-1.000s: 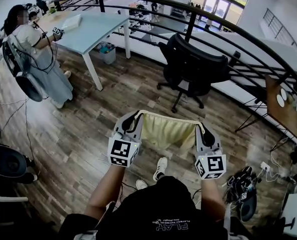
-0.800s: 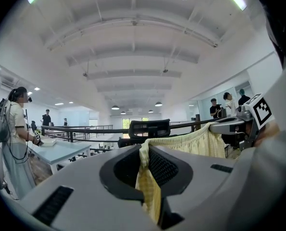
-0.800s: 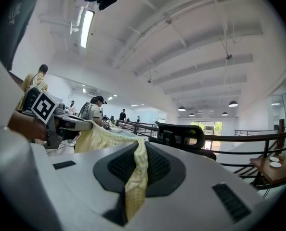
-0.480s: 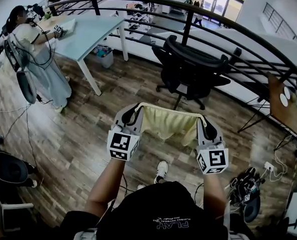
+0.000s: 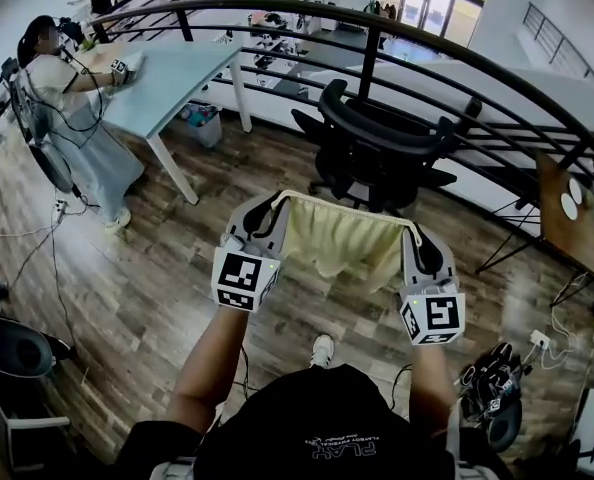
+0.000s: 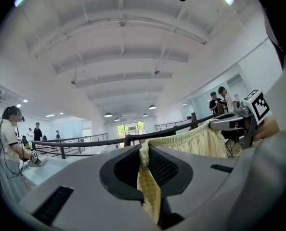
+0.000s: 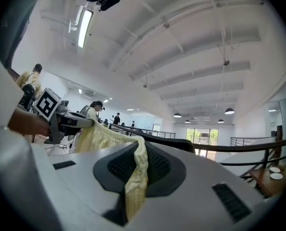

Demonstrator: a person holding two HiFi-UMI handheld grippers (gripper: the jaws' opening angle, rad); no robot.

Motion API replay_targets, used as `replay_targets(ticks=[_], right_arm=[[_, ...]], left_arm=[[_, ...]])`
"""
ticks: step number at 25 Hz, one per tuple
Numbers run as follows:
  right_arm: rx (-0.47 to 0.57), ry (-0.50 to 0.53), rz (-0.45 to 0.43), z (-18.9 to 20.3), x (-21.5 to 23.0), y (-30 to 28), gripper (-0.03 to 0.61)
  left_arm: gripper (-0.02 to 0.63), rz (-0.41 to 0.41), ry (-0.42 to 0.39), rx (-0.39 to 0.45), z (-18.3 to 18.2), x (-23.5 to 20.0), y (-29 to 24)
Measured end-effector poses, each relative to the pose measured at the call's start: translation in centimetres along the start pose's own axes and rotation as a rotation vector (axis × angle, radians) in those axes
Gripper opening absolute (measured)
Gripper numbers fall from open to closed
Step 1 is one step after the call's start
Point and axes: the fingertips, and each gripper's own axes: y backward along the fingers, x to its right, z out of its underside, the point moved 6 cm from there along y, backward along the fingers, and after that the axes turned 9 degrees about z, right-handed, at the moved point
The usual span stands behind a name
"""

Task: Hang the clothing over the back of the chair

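Clothing [image 5: 345, 248] hangs taut, short of chair [image 5: 377, 140], between left gripper [image 5: 274, 208] and right gripper [image 5: 413, 236], each pinching a top corner. Judgement: carry edge level, clear above backrest, then lower so cloth falls both sides.

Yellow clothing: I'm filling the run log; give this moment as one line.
left gripper: shut on clothing | right gripper: shut on clothing | clothing: spread between them | chair: ahead, not yet draped

surface: wood floor [image 5: 167, 278]; on it: black office chair [image 5: 377, 153]; pale table [image 5: 172, 68]; cables [image 5: 34, 253]
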Motion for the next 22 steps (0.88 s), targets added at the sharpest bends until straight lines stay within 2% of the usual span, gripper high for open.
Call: replay_targets(ticks=[9, 15, 22], right_arm=[[0.1, 0.119, -0.002, -3.1, 3.7, -3.6, 0.041], [0.126, 0.13, -0.005, -4.5, 5.5, -6.4, 0.041], [0.133, 0.131, 0.036, -5.9, 7.3, -7.7, 0.041]], left_arm=[[0.043, -0.017, -0.038, 0.025, -2.7, -1.2, -5.0], [0.043, -0.019, -0.053, 0.035, -4.2, -2.7, -8.0], [0.043, 0.0, -0.093, 0.055, -6.9, -3.5, -10.5]])
